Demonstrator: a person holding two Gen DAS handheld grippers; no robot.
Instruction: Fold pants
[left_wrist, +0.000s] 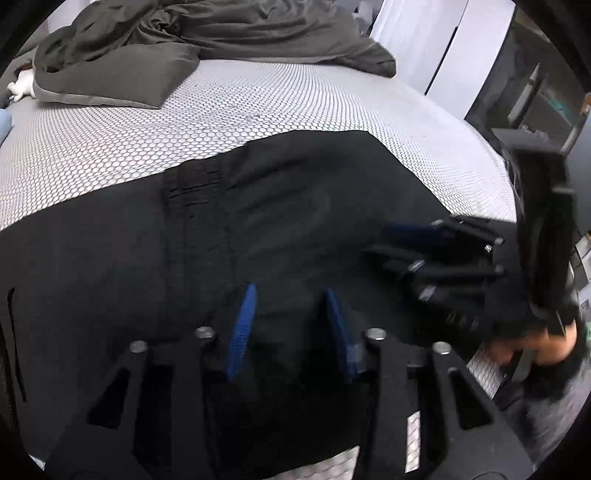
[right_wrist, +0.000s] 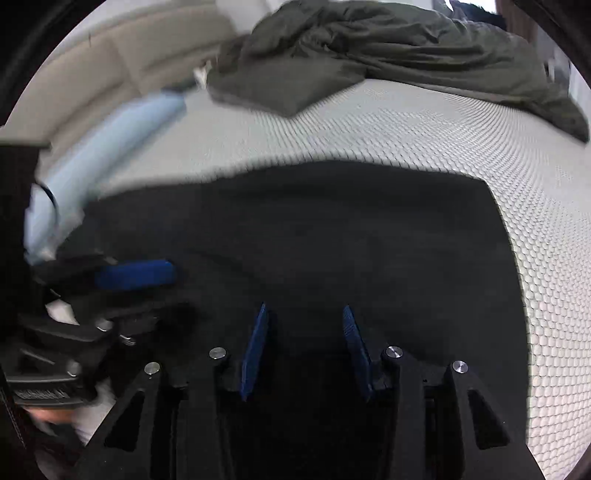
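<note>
Black pants (left_wrist: 258, 206) lie flat on the white dotted mattress (left_wrist: 258, 103), elastic waistband (left_wrist: 192, 188) toward the far edge. They also fill the middle of the right wrist view (right_wrist: 332, 229). My left gripper (left_wrist: 290, 291) hovers over the near part of the pants with blue pads apart and nothing between them. My right gripper (right_wrist: 304, 310) is likewise open and empty above the pants. Each gripper shows in the other's view: the right one at the right (left_wrist: 424, 251), the left one at the left (right_wrist: 136, 275), blurred.
A dark grey duvet (left_wrist: 258, 33) and pillow (left_wrist: 114, 74) are bunched at the far end of the bed. A light blue roll (right_wrist: 103, 147) lies at the bed's left side. White closet doors (left_wrist: 443, 40) and shelves stand to the right.
</note>
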